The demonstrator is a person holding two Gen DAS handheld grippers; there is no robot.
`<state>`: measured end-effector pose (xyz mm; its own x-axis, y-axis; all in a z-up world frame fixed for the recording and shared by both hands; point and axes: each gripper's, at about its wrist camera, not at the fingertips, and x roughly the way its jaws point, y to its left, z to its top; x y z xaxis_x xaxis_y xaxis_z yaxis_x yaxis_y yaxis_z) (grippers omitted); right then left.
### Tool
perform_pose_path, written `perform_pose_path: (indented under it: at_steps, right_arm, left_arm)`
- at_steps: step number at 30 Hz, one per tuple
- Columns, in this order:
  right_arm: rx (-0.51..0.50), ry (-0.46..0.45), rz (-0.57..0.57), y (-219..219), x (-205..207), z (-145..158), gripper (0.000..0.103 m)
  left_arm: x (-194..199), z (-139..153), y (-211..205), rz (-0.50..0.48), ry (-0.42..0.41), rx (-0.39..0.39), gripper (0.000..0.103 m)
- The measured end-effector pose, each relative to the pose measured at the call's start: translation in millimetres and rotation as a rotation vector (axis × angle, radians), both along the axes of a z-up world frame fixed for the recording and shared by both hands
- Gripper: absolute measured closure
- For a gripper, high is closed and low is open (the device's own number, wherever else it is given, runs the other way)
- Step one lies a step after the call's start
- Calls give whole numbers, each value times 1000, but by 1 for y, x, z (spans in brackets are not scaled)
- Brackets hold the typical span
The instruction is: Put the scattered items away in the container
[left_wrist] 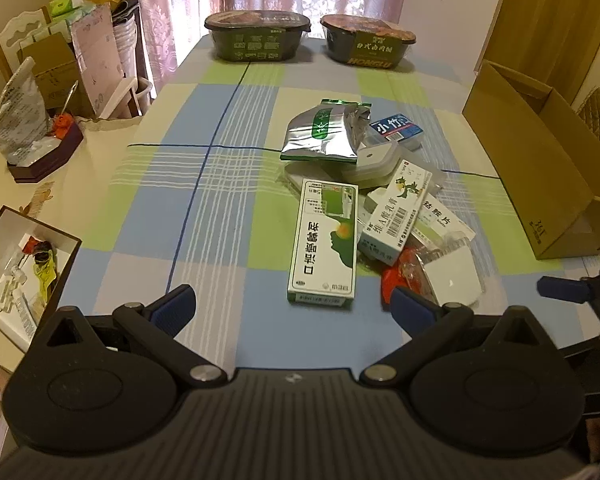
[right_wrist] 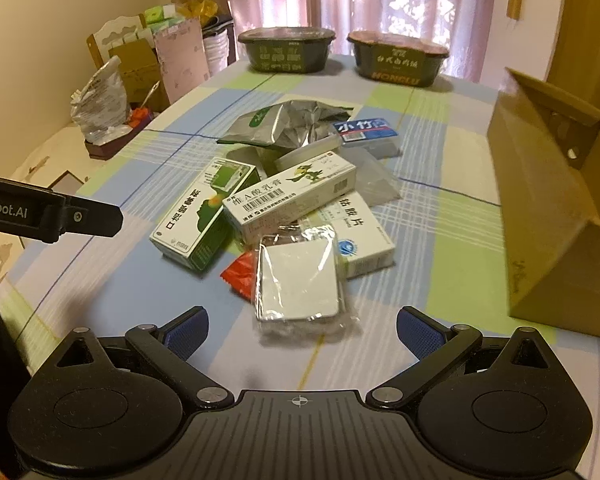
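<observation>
Wrapped white pad [right_wrist: 298, 280], three medicine boxes [right_wrist: 290, 196] (overlapping), one carton [right_wrist: 548, 216].

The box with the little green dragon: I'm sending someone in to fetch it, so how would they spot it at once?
Start at the open cardboard box on the table's right edge, then look left to the heap of packets on the checked tablecloth. The dragon box lies slantwise on top of the heap, between the green-and-white box and a blue-marked white one. It alone carries a green cartoon dragon.
</observation>
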<state>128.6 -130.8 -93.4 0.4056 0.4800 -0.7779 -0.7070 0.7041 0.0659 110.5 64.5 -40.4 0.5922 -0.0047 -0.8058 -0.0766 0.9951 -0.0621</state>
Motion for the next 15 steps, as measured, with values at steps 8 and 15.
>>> perform_pose_path:
  at_steps: [8, 15]
  right_arm:
    - [-34, -25, 44, 24, 16, -22, 0]
    - [-50, -33, 55, 33, 25, -35, 0]
  left_arm:
    - [19, -19, 9, 9, 21, -30, 1]
    - [28, -31, 15, 3, 35, -28, 1]
